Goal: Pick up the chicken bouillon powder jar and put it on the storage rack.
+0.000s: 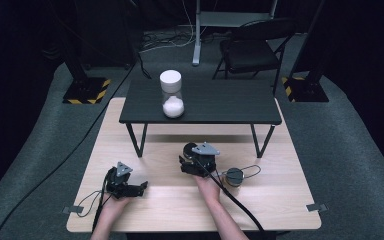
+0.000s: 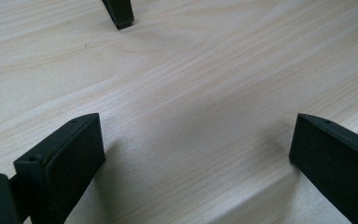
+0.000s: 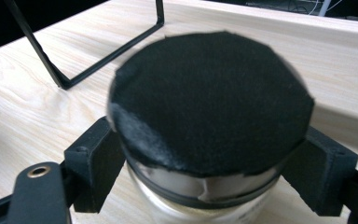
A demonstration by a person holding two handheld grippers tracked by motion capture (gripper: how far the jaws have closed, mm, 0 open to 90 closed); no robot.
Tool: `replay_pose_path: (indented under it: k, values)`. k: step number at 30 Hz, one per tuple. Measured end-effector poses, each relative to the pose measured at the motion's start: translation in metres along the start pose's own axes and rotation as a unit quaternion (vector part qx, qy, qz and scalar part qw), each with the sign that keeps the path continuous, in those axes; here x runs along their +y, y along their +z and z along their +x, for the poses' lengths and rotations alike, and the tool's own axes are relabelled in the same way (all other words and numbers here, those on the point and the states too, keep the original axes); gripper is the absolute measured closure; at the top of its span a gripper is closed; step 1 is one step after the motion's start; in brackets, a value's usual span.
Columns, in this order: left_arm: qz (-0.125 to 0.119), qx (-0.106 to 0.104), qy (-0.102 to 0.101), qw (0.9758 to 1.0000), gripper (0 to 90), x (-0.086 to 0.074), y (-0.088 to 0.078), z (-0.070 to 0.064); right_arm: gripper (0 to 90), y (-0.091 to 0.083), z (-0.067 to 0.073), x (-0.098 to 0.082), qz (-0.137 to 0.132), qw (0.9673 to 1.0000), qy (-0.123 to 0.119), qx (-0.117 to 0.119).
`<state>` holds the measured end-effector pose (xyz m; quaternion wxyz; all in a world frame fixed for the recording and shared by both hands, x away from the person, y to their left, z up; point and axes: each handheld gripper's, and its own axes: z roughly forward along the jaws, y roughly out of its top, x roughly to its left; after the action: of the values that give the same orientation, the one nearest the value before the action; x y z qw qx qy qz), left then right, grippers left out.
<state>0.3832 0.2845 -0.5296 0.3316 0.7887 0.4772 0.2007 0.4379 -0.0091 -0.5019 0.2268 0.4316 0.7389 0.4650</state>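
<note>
My right gripper [image 3: 205, 163] straddles a round glass object with a black felt-covered cap [image 3: 209, 98], which stands on the light wooden table [image 3: 37, 93]. Its two black jaws sit just under the cap's rim, one on each side and close to the body. I see no firm press, and the cap's edge is blurred. In the high view the right gripper [image 1: 186, 161] is at the table's middle, covering the object. My left gripper [image 1: 141, 188] rests low at the front left. Its jaws [image 2: 196, 154] are wide open over bare wood with nothing between them.
A low black table [image 1: 220, 102] stands across the back of the wooden table and carries a white-capped sand timer [image 1: 172, 94]. Its thin legs [image 3: 98, 60] rise near the right gripper. A small round black item with a wire loop [image 1: 234, 176] lies right of the right hand. A chair [image 1: 252, 47] stands beyond.
</note>
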Motion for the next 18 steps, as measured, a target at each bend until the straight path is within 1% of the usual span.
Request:
replay_pose_path:
  k: [1,4,5,7,14,18]
  values:
    - [0.0,0.0,0.0,1.0,2.8,0.0,0.0,0.0,19.2,0.0013,-0.0006,-0.0008,0.0,1.0,-0.001,-0.001]
    - [0.0,0.0,0.0,1.0,2.8,0.0,0.0,0.0,23.6,0.003,-0.0014,-0.003,0.002,1.0,0.0,0.003]
    - [0.0,0.0,0.0,1.0,2.8,0.0,0.0,0.0,28.1,0.0043,-0.0013,-0.0038,0.002,1.0,-0.008,0.003]
    - [0.0,0.0,0.0,1.0,2.8,0.0,0.0,0.0,29.4,0.0046,-0.0011,-0.0042,0.005,0.9999,-0.009,0.003]
    - [0.0,-0.001,0.0,1.0,2.8,0.0001,0.0001,0.0,30.5,0.0022,0.0007,-0.0034,0.009,0.9999,-0.013,-0.001]
    - [0.0,0.0,0.001,1.0,2.8,0.0001,0.0001,0.0,30.6,0.0005,0.0019,-0.0033,0.013,0.9998,-0.016,0.002]
